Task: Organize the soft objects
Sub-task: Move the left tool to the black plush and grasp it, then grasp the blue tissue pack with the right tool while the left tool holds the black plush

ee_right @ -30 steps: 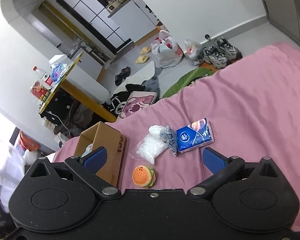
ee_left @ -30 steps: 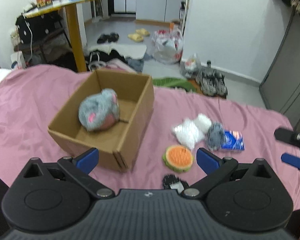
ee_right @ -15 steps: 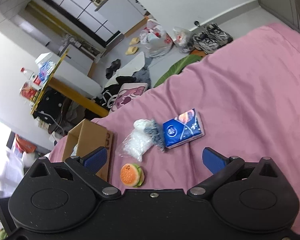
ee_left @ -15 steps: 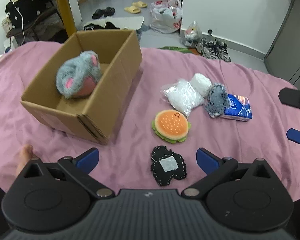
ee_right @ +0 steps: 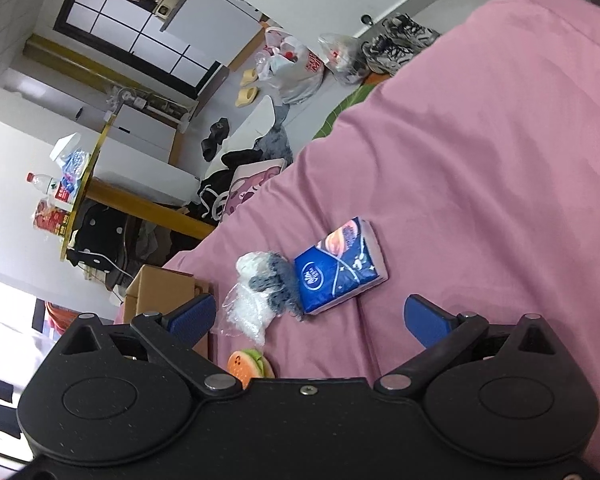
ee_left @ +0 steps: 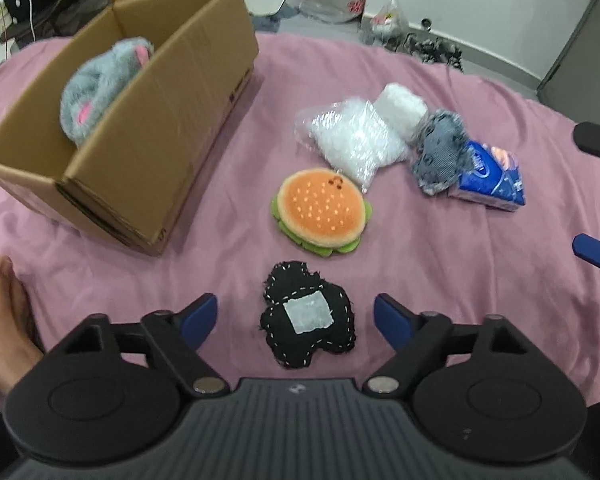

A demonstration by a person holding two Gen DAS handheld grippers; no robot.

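A cardboard box [ee_left: 152, 128] lies on the pink bedsheet at the left, with a grey plush mouse [ee_left: 96, 92] inside. My left gripper [ee_left: 296, 316] is open and empty, with a black stitched plush [ee_left: 308, 320] lying between its fingertips. Beyond it lie a burger plush [ee_left: 320, 208], a clear bag of white stuffing [ee_left: 352, 140], a grey fuzzy piece [ee_left: 440, 152] and a blue tissue pack [ee_left: 488, 178]. My right gripper [ee_right: 310, 318] is open and empty, hovering just short of the tissue pack [ee_right: 338, 268] and grey piece [ee_right: 278, 284].
The pink bedsheet [ee_left: 460, 280] covers the whole work surface; its far edge drops to a cluttered floor with shoes [ee_right: 396, 44] and bags [ee_right: 296, 68]. A hand [ee_left: 0, 320] rests on the sheet at the left. A yellow table [ee_right: 84, 172] stands beyond the bed.
My left gripper has moved forward and down from near the box to the black stitched plush. My right gripper has drifted closer to the tissue pack. Both stay open.
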